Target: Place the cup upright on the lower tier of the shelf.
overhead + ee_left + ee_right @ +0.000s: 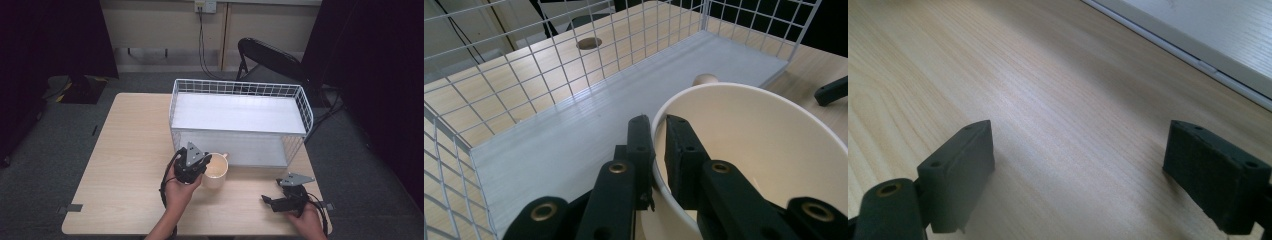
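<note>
A cream cup point(216, 171) stands at the open front of a white wire rack point(239, 120), at its lower shelf. My left gripper point(200, 162) is shut on the cup's near rim. In the left gripper view one jaw sits outside the cup point(764, 145) wall and the other inside, so that my left gripper point(659, 145) pinches the rim. My right gripper point(267, 200) rests low over the table near the front right corner. In the right gripper view its jaws stand wide apart with bare wood between them, so my right gripper point(1078, 165) is open.
The wooden table point(125, 165) carries the two-tier rack at its back right. Its lower shelf point(589, 125) runs ahead of the cup, with wire mesh on the sides. A black folding chair point(270, 57) stands behind the table. Dark curtains hang at both sides.
</note>
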Available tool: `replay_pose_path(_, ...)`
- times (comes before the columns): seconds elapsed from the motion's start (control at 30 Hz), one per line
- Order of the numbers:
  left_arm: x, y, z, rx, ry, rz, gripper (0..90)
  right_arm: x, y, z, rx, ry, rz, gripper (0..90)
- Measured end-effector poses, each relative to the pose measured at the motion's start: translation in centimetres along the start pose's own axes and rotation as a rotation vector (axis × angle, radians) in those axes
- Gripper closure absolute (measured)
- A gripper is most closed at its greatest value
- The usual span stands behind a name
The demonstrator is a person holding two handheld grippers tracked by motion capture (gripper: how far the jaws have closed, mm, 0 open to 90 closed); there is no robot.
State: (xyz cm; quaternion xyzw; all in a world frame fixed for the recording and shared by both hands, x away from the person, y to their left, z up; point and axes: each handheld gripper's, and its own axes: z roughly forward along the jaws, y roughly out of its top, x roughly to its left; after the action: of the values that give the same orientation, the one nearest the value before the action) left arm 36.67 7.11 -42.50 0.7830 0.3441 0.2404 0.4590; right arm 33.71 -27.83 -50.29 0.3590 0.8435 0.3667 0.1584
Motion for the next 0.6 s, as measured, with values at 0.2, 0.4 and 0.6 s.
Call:
replay_pose_path(0.2,-0.1,0.3,0.6,-0.004,0.021,-0.003,81.8,0.0,0.0,0.0,0.000,0.000,0.000,12.2)
replay_pose_path(0.4,-0.2,0.6,1.1,0.000,0.027,-0.004,81.8,0.0,0.0,0.0,0.000,0.000,-0.001,12.3)
replay_pose_path(0.6,-0.3,0.7,1.8,0.006,0.047,-0.009,81.8,0.0,0.0,0.0,0.000,0.000,0.000,12.2)
